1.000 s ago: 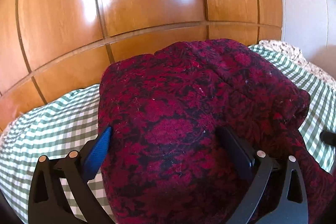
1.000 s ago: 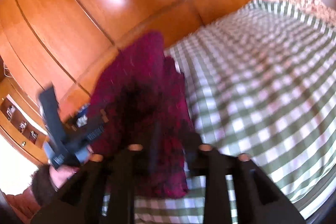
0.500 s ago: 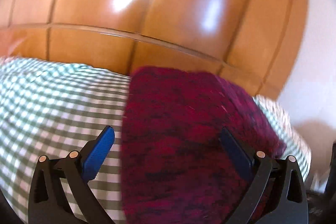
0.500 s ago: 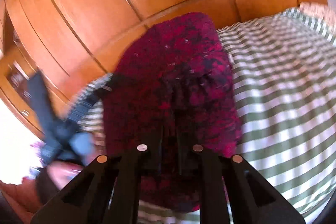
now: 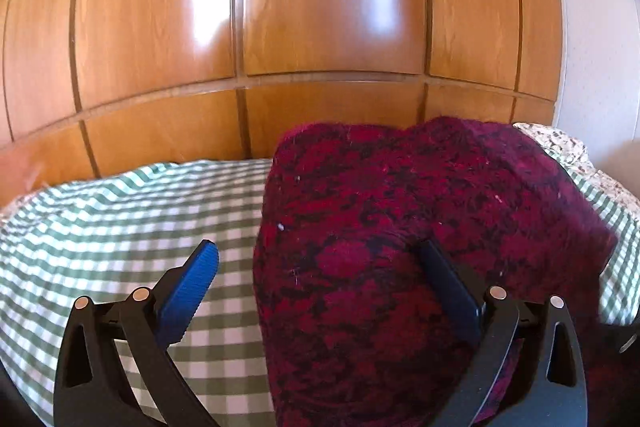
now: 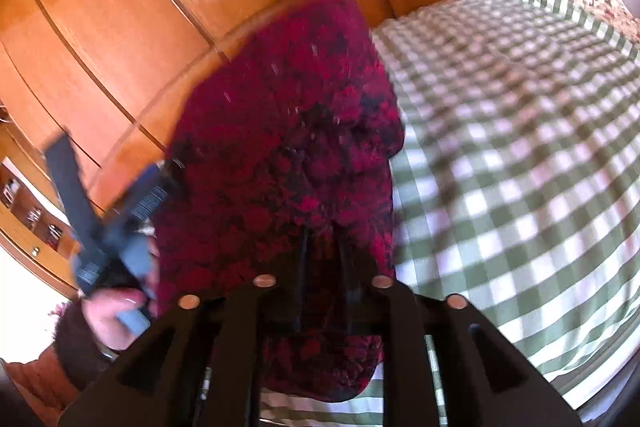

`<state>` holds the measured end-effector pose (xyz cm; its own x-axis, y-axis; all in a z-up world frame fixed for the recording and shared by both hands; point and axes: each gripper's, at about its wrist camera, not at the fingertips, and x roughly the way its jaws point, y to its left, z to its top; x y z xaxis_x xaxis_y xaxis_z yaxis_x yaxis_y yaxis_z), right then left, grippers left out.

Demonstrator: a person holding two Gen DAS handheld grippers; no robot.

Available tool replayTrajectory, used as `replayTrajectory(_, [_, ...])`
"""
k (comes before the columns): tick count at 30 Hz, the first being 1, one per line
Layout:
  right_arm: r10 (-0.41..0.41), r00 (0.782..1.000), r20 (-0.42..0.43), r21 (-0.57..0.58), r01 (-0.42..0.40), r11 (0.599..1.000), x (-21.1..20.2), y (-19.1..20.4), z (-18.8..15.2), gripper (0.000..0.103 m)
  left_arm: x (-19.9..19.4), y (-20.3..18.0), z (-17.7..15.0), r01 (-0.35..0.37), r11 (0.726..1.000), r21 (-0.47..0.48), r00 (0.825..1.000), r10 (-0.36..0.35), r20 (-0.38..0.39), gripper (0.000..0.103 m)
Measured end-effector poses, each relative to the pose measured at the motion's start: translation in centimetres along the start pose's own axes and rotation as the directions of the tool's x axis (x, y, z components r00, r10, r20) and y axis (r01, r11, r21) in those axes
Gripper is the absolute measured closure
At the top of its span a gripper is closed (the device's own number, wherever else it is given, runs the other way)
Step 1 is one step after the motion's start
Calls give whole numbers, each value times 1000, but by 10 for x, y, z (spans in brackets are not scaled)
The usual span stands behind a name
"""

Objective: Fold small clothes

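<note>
Right wrist view: the right gripper [image 6: 322, 263] has its jaws drawn narrow, pinching a fold of the red-and-black garment [image 6: 288, 155], which fills the middle of this view and hangs or drapes from the fingers above the green checked bedspread [image 6: 520, 155]. The picture is blurred, so the exact edge being pinched is hard to make out. To the left, the other gripper and the person's left hand [image 6: 110, 315] show at the garment's far side.

In the left wrist view, the left gripper [image 5: 320, 287] stands wide: its blue-padded finger [image 5: 188, 291] sits over bare bedspread [image 5: 100, 227], apart from the cloth, while the other finger is pressed against or partly buried in the garment [image 5: 420, 227]. Nothing is clamped between them; the cloth only leans on one side (it may be slung over that finger, but this cannot be settled here).

The step in hand looks like spreading or carrying the garment so it can be laid out for a fold, with one corner held and the second not yet taken. The next move would call for the left jaws to close on a matching edge of the cloth, then both to lower it flat onto the bedspread. Beyond the bed stands a glossy wooden wardrobe [image 5: 320, 27], and a patterned pillow [image 5: 568, 147] lies at the far right.
</note>
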<state>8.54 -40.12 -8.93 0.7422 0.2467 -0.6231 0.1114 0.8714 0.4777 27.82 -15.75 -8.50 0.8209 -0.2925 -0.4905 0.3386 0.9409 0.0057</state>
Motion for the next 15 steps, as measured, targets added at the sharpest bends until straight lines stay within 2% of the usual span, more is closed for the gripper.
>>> replayTrajectory(1, [-16,998,67,-20,17,1000,-12,5,7,75,0,1,1,7,1000,-6,1000,-7,-9,4])
replayTrajectory(3, [-23,988,150,-60,33,998,-24,16,23,75,1,2,2,6,1000,-10,1000,-7,-19,4])
replayTrajectory(5, [-12,983,184,-105,32,994,-23,29,35,75,1,-1,3,-9,1000,3,1000,9,-17,4])
replayTrajectory(9, [-15,986,167,-169,44,985,1,47,51,75,-1,-4,3,-21,1000,15,1000,21,-17,4])
replayTrajectory(12, [-86,989,120,-199,109,974,28,50,54,75,1,-1,5,-15,1000,5,999,15,-30,4])
replayTrajectory(14, [-162,985,64,-176,171,969,50,40,49,79,2,-1,5,-13,1000,3,999,13,-36,4])
replayTrajectory(15, [-173,984,44,-152,177,972,59,30,48,79,2,-1,5,-5,1000,1,999,5,-41,4])
